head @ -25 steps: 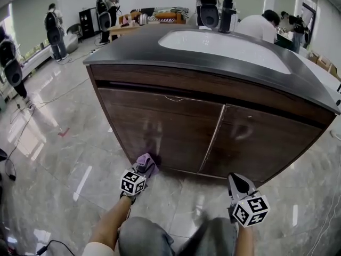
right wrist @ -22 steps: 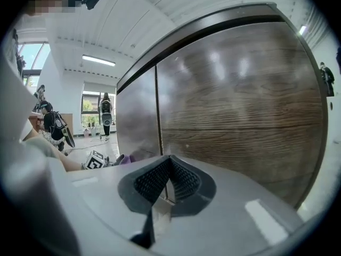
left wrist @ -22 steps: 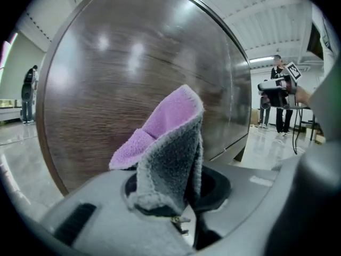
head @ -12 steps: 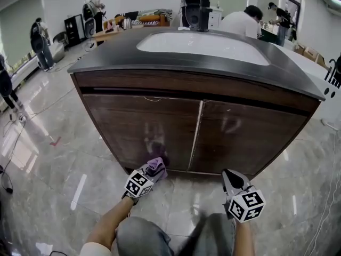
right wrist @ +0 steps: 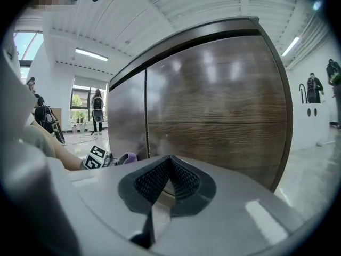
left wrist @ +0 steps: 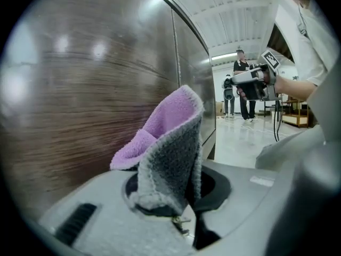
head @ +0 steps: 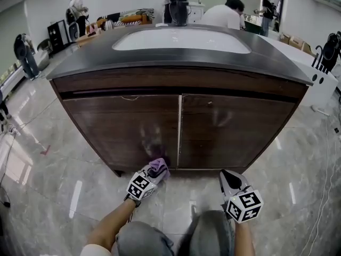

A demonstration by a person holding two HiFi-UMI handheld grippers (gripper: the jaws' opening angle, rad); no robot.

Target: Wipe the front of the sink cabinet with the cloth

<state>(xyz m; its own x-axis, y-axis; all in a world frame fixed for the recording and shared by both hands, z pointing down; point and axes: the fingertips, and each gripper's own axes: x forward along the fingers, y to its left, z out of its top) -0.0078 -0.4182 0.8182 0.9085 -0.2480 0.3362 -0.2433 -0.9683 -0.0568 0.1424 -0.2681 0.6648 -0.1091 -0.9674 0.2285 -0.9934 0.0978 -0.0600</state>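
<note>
Left tool (head: 153,172) is clenched on the purple cloth (head: 158,167), down at the five o'clock corner of the left door (head: 125,127), with the cloth at the wood just beside the centre seam. The left gripper view shows the cloth (left wrist: 166,143) standing up out of the jaws in a loose fold, with only its lower edge pinched. Right tool (head: 230,178) hangs at five o'clock in the head view, jaws pressed together on nothing, nose aimed at the right door (head: 234,127).

The worry is that grip. It looks shallow, and a firm drag across the sink cabinet (head: 181,84) could pull the cloth free or fold it aside, leaving the tool's hard nose to scrape the veneer. The seam could also catch the loose flap.

Most of the front lies up toward twelve o'clock from the cloth. The person's knees (head: 205,236) crowd in at six o'clock, and the glossy floor (head: 53,185) sits right under the cloth. People stand well off beyond the basin (head: 181,39), none of them in the way.
</note>
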